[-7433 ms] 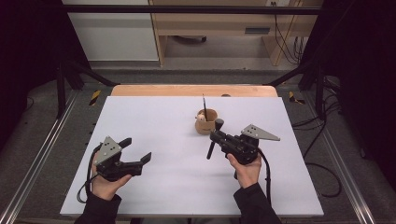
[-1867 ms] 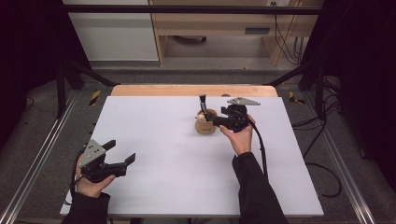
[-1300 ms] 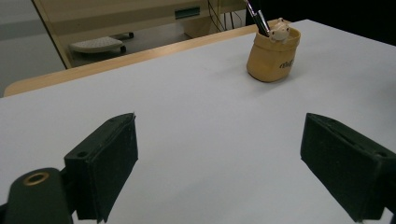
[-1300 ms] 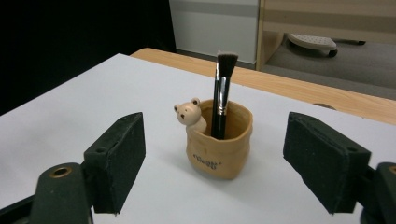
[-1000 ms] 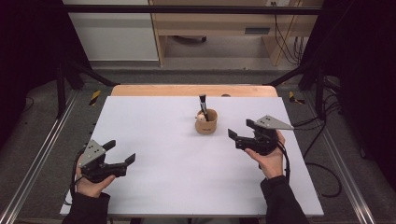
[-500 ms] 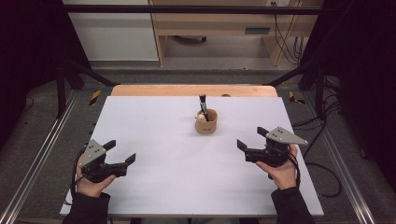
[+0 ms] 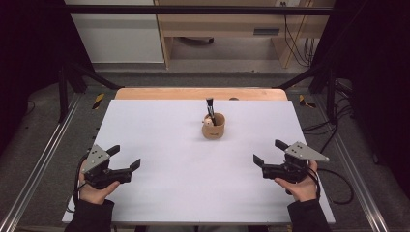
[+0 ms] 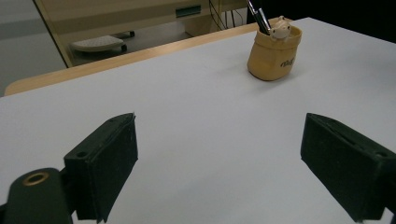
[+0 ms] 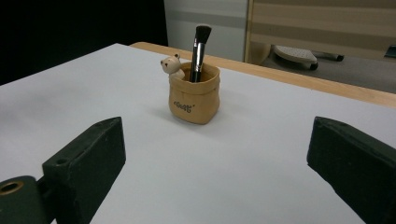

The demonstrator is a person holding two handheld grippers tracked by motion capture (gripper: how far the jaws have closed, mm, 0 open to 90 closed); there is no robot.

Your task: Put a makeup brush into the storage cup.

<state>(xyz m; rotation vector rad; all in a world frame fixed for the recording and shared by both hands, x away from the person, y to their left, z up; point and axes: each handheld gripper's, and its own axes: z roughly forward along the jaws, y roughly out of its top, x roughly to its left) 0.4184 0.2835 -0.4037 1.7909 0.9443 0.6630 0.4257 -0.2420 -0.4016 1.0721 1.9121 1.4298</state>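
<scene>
From the high view, your left claw [image 7: 126, 157] rests near the bench's [image 7: 159, 130] near left corner, jaws apart with nothing between them. Your right claw [image 7: 270, 152] sits toward the near right side, its jaws just opened wide and holding nothing. The brush [image 7: 210, 109] stands in the small tan pot [image 7: 214, 126] at mid-bench toward the far edge, well apart from both claws. Bare white surface lies all around the pot, so you have open room to come in from either side. Your right hand is close to the bench's right edge, and the cable trailing off it could snag there if you swing outward.

In the left gripper view, your two black pads [image 8: 105, 163] stand wide apart over bare bench. The pot [image 8: 273, 53] sits far off to the upper right with the brush handle [image 8: 258, 16] leaning out of it. Nothing lies between you and it.

In the right gripper view, the pads [image 9: 88, 161] again stand wide, and the pot [image 9: 193, 98] is straight ahead, a little bear figure [image 9: 172, 65] on its rim. The brush [image 9: 198, 46] rises tall and slightly tilted; the pot looks light, so brushing the handle or rim with a jaw would likely tip it toward the wooden far edge [image 9: 299, 77].
</scene>
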